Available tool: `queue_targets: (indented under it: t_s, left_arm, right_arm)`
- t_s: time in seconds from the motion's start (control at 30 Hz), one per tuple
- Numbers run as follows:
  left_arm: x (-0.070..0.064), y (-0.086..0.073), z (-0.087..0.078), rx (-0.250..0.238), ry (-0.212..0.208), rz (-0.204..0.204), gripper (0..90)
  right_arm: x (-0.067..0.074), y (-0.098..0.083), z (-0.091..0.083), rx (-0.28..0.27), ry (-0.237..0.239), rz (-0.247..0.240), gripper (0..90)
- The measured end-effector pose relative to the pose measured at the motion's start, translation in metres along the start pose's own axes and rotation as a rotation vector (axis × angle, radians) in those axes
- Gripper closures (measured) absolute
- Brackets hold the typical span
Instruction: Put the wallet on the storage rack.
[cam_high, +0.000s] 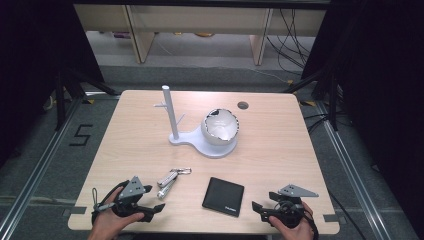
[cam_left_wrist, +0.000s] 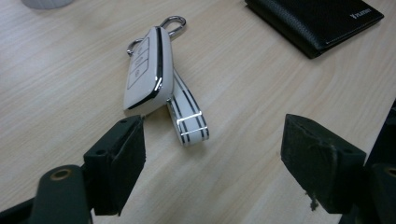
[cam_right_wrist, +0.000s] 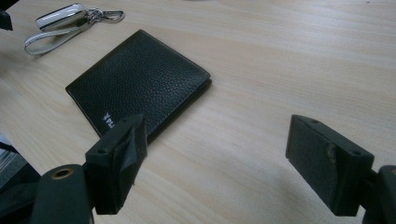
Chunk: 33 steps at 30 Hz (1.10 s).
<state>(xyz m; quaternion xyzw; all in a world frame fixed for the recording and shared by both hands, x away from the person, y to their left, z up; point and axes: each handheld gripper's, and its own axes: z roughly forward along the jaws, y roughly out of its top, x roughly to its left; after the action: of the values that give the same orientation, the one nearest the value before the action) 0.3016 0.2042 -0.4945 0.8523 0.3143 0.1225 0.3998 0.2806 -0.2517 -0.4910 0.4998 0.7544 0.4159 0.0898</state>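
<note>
A white car key fob (cam_high: 168, 181) (cam_left_wrist: 147, 70) with a striped strap and a metal clip lies on the wooden table near the front left. A black leather wallet (cam_high: 223, 196) (cam_right_wrist: 140, 81) lies flat to its right. My left gripper (cam_high: 156, 210) (cam_left_wrist: 212, 163) rests at the front left edge, open, its jaws just short of the fob's strap. My right gripper (cam_high: 256, 209) (cam_right_wrist: 215, 163) sits at the front right, open and empty, with the wallet's near corner by its left jaw. The key fob (cam_right_wrist: 60, 17) lies beyond the wallet.
A white stand (cam_high: 172, 117) with a tall post, small pegs and a cracked-egg-shaped bowl (cam_high: 220, 127) stands mid-table. A round cable hole (cam_high: 243, 105) sits at the back right. Bare wood lies left and right of the stand.
</note>
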Motion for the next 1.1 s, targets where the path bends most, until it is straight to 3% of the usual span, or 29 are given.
queue_targets:
  t_s: [0.03,0.1,0.13,0.17,0.2,0.23,0.3,0.37,0.5,0.57,0.67,0.73,0.77,0.8,0.83,0.87,0.9,1.03,1.07,1.1]
  left_arm:
    - [-0.002,0.0,0.001,-0.016,-0.015,-0.015,23.1]
    - [-0.003,0.002,0.001,-0.014,-0.017,0.002,24.0]
    - [-0.003,0.002,0.001,-0.014,-0.017,0.002,24.1]
    - [-0.004,0.003,0.002,-0.003,-0.019,0.01,24.0]
    - [-0.005,0.004,0.003,-0.005,-0.04,-0.001,24.0]
    - [-0.008,0.004,0.005,-0.004,-0.07,-0.02,23.5]
    - [-0.012,0.008,0.008,0.001,-0.08,0.014,23.5]
    - [-0.017,0.014,0.012,-0.004,-0.08,0.026,22.9]
    - [-0.024,0.026,0.021,-0.037,-0.114,0.014,23.2]
    - [-0.03,0.037,0.029,-0.028,-0.106,0.073,28.9]
    - [-0.031,0.045,0.035,-0.029,-0.125,0.097,31.7]
    - [-0.032,0.052,0.042,-0.042,-0.147,0.101,39.1]
    - [-0.032,0.055,0.044,-0.044,-0.15,0.108,42.3]
    - [-0.032,0.058,0.047,-0.039,-0.149,0.122,45.1]
    - [-0.033,0.061,0.05,-0.041,-0.138,0.136,56.1]
    - [-0.033,0.063,0.053,-0.04,-0.128,0.15,56.1]
    - [-0.033,0.067,0.059,-0.049,-0.111,0.167,65.2]
    - [-0.034,0.072,0.069,-0.04,-0.112,0.188,74.6]
    - [-0.038,0.074,0.076,-0.057,-0.104,0.215,76.9]
    - [-0.038,0.076,0.078,-0.04,-0.105,0.237,78.2]
  right_arm:
    - [0.0,0.0,0.0,0.008,-0.008,-0.004,21.6]
    - [0.001,0.0,0.0,0.014,0.009,0.013,21.6]
    - [-0.001,0.001,0.001,0.005,0.002,-0.021,21.6]
    - [-0.002,0.0,0.002,0.001,0.013,-0.019,21.9]
    - [-0.002,0.0,0.002,0.002,0.021,-0.011,22.2]
    - [0.002,0.0,0.002,0.013,0.026,0.037,22.7]
    - [-0.002,0.0,0.003,0.006,0.024,-0.002,23.0]
    - [-0.001,0.0,0.005,-0.011,0.045,0.004,23.0]
    - [0.0,0.0,0.006,-0.004,0.052,0.005,23.0]
    - [0.0,0.0,0.005,-0.011,0.069,0.008,24.0]
    - [0.0,0.0,0.005,-0.008,0.078,0.009,24.4]
    - [0.0,0.0,0.007,-0.002,0.054,0.002,25.0]
    - [0.0,0.0,0.005,-0.002,0.067,0.003,25.2]
    - [0.001,0.0,0.006,-0.004,0.078,0.003,25.5]
    - [0.001,0.0,0.007,-0.002,0.077,0.006,25.6]
    - [0.001,0.0,0.007,-0.002,0.077,0.006,25.6]
    - [0.001,0.0,0.007,-0.005,0.076,-0.001,26.0]
    - [0.001,0.0,0.007,-0.008,0.077,0.004,26.5]
    - [0.001,0.0,0.007,-0.012,0.086,0.011,26.9]
    - [0.001,0.0,0.008,-0.013,0.096,0.018,26.9]
